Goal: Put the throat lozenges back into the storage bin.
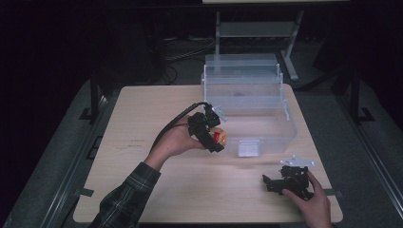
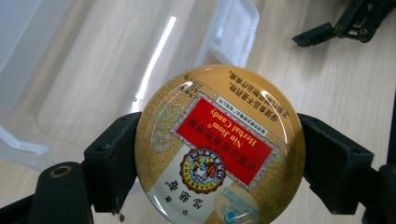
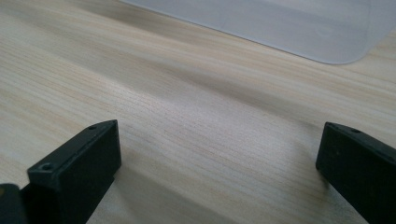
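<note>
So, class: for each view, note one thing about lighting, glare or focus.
High view: dark surroundings, only the table lit. Left gripper view: white glare streaks on the clear bin and the candy tin. Right gripper view: the right tool is sharp, the far wood soft.

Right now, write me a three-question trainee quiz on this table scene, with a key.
1. True or false: the left tool is shut on the tin.
2. Where does the right tool sit? A) inside the bin B) low over the table, near its front right corner C) on the floor
3. Fill in: the bin is made of clear ____.

Key: 1 true. 2 B; its jaws stand wide apart with bare table between them. 3 plastic.
</note>
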A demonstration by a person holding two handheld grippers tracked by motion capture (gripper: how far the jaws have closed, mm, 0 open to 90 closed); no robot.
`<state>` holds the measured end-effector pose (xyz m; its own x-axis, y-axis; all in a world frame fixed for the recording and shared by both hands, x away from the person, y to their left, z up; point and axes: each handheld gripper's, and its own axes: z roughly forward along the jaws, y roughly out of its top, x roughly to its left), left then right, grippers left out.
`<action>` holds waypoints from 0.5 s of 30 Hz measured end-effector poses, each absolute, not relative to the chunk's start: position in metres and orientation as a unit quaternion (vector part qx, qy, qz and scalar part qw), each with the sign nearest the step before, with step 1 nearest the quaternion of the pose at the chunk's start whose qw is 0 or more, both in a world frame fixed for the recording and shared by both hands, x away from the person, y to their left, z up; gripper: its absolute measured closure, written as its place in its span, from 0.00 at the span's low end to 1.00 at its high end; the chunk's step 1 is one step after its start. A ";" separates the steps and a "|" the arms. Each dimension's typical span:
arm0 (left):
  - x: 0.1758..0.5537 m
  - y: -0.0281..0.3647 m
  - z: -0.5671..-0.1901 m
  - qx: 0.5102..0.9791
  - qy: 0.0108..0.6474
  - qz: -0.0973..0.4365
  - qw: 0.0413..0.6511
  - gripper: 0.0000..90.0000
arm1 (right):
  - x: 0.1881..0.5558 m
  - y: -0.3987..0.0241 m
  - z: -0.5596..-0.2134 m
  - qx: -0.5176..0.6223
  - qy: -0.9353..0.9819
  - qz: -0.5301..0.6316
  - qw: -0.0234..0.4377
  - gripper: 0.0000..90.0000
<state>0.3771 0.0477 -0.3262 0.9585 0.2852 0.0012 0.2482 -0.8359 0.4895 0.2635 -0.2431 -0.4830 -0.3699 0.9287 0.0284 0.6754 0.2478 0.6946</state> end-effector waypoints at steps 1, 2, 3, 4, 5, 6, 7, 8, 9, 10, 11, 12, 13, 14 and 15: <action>0.379 0.048 -0.326 0.957 0.141 0.037 0.251 0.22 | 0.263 -0.243 -0.483 0.525 0.764 0.317 0.199 0.00; 0.381 0.048 -0.326 0.956 0.142 0.036 0.252 0.22 | 0.263 -0.243 -0.483 0.524 0.765 0.317 0.199 0.00; 0.382 0.048 -0.326 0.956 0.144 0.037 0.252 0.22 | 0.263 -0.243 -0.483 0.525 0.764 0.317 0.199 0.00; 0.384 0.048 -0.326 0.956 0.146 0.039 0.252 0.22 | 0.263 -0.243 -0.483 0.524 0.764 0.317 0.199 0.00; 0.385 0.048 -0.327 0.956 0.148 0.038 0.251 0.22 | 0.263 -0.243 -0.483 0.525 0.764 0.317 0.199 0.00; 0.387 0.048 -0.327 0.955 0.150 0.038 0.252 0.22 | 0.263 -0.243 -0.483 0.525 0.764 0.317 0.199 0.00; 0.389 0.048 -0.327 0.956 0.149 0.039 0.251 0.22 | 0.263 -0.243 -0.483 0.525 0.764 0.317 0.199 0.00; 0.389 0.048 -0.327 0.956 0.149 0.039 0.251 0.22 | 0.263 -0.243 -0.483 0.525 0.764 0.317 0.199 0.00; 0.392 0.048 -0.328 0.955 0.154 0.039 0.250 0.22 | 0.263 -0.243 -0.483 0.525 0.764 0.317 0.199 0.00; 0.394 0.048 -0.329 0.955 0.155 0.041 0.249 0.22 | 0.263 -0.243 -0.483 0.525 0.764 0.317 0.199 0.00; 0.396 0.048 -0.329 0.954 0.158 0.042 0.250 0.22 | 0.263 -0.243 -0.483 0.525 0.764 0.317 0.199 0.00; 0.398 0.048 -0.328 0.954 0.159 0.044 0.250 0.22 | 0.263 -0.243 -0.483 0.525 0.764 0.317 0.199 0.00; 0.400 0.048 -0.328 0.954 0.159 0.045 0.249 0.22 | 0.263 -0.243 -0.483 0.525 0.764 0.317 0.199 0.00; 0.402 0.048 -0.328 0.954 0.162 0.047 0.248 0.22 | 0.263 -0.243 -0.483 0.525 0.764 0.317 0.199 0.00; 0.404 0.048 -0.327 0.953 0.165 0.048 0.248 0.22 | 0.263 -0.243 -0.483 0.525 0.764 0.317 0.199 0.00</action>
